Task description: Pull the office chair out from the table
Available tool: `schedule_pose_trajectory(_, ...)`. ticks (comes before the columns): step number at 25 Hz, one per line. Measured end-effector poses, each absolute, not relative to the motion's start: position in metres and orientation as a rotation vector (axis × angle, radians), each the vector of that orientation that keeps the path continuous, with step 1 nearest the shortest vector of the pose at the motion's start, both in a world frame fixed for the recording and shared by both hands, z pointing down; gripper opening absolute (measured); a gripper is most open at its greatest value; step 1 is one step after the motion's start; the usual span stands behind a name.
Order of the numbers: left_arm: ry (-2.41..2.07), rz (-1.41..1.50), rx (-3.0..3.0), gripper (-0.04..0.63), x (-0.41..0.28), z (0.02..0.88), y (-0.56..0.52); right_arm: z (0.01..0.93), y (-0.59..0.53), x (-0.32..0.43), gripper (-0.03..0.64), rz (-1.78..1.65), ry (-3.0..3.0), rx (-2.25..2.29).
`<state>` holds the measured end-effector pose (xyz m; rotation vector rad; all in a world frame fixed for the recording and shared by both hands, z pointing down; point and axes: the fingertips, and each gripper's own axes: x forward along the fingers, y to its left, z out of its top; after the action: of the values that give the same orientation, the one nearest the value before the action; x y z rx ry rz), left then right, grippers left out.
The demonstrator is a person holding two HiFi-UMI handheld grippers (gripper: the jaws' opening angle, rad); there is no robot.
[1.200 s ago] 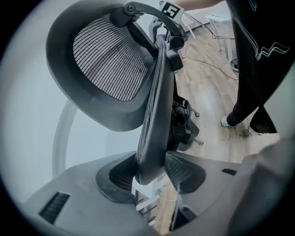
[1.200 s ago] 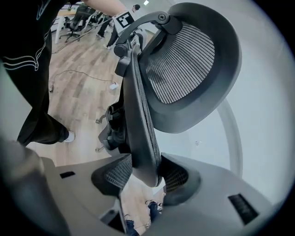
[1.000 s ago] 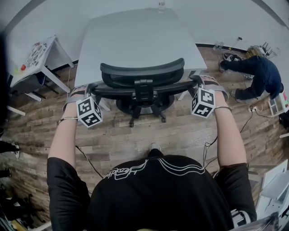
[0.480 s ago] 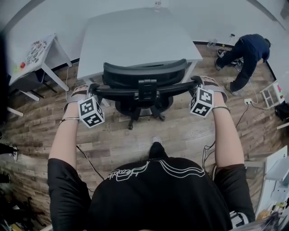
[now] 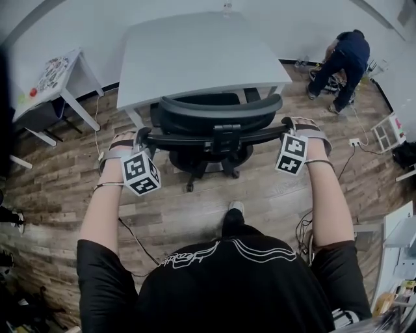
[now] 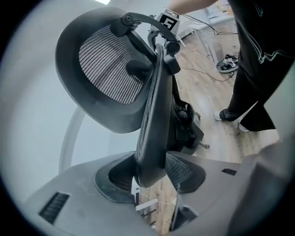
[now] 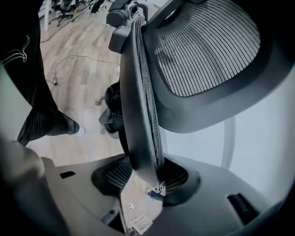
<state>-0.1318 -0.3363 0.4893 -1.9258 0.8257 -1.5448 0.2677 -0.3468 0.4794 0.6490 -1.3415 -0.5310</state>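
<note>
The black mesh office chair [image 5: 218,114] stands on the wood floor with its seat partly under the grey table [image 5: 195,52]. My left gripper [image 5: 138,138] is shut on the left end of the backrest's top edge. My right gripper [image 5: 286,125] is shut on the right end. In the left gripper view the backrest edge [image 6: 154,115] runs down between the jaws of the left gripper [image 6: 150,177], and its pads press on it. The right gripper view shows the same edge [image 7: 138,101] clamped in the right gripper [image 7: 147,177]. The headrest [image 6: 106,69] curves beyond.
A small white side table [image 5: 62,75] stands at the left. A person in dark clothes [image 5: 344,55] bends over at the back right near cables. A white rack [image 5: 390,133] is at the right edge. A bottle [image 5: 226,8] stands on the table's far edge. My shoe [image 5: 235,208] is behind the chair.
The chair has rolled back toward me, further out from under the table, with both grippers still clamped on its backrest. The person at the back right has moved farther away.
</note>
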Motion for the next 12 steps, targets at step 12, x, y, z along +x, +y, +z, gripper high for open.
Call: schedule_pose_trajectory(12,0.803,-1.529,-1.905,0.190,-0.140,0.496,-0.259,0.488,-0.264,0.257,0.212,-0.580,-1.372,0.694)
